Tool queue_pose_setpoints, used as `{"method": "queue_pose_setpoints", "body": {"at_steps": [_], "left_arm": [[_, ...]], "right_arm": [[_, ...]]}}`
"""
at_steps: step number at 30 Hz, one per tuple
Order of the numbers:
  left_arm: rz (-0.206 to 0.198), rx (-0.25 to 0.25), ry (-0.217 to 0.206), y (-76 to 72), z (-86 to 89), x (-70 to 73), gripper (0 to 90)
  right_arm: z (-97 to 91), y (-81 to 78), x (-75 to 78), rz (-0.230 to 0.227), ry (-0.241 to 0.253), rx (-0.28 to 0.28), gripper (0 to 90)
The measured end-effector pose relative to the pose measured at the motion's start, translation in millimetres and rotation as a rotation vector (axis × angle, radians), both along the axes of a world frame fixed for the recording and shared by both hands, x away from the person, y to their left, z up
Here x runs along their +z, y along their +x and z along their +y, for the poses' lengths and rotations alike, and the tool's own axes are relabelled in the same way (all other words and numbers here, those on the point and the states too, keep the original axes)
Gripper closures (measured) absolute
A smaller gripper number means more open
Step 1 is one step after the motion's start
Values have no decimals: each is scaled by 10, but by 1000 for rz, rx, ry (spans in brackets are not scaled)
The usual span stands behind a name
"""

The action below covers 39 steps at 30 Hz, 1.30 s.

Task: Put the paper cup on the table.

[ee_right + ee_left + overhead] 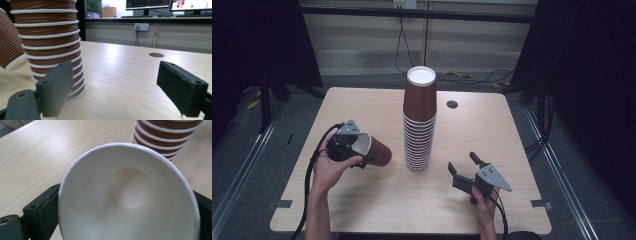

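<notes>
Centrally, the tall stack of upturned brown ribbed paper cups (419, 120) stands on the pale wooden table (362, 200), ahead and to one side of the right gripper (460, 169), whose jaws gape with nothing between them. Beside the stack, the left gripper (357, 152) clasps a single brown paper cup with a white inside (373, 150) between its fingers, lying on its side, mouth facing back along the jaws. I judge it should be turned mouth-down, centred over the stack and lowered straight, without squeezing harder.

Pale wood table (362, 107) on grey floor (242, 150), dark curtains (597, 75) beside.
</notes>
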<state>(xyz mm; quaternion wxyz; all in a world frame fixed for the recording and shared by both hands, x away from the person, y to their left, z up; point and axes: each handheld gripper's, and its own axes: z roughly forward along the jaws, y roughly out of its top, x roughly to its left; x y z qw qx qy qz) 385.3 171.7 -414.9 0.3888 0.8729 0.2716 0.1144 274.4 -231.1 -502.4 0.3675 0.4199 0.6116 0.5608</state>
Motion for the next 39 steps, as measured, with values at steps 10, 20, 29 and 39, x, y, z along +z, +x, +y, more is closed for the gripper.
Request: {"method": "queue_pose_setpoints", "body": {"at_steps": [10, 20, 29, 39], "left_arm": [[49, -28, 91, 243, -33, 52, 44], [57, -59, 196, 369, -163, 120, 41], [81, -98, 306, 498, -302, 143, 40], [110, -123, 429, 586, -477, 88, 32]], "right_arm": [[17, -94, -24, -77, -2, -36, 132], [10, -94, -26, -85, 3, -17, 134], [11, -95, -27, -84, 4, -18, 134], [9, -96, -27, -83, 3, -11, 134]]}}
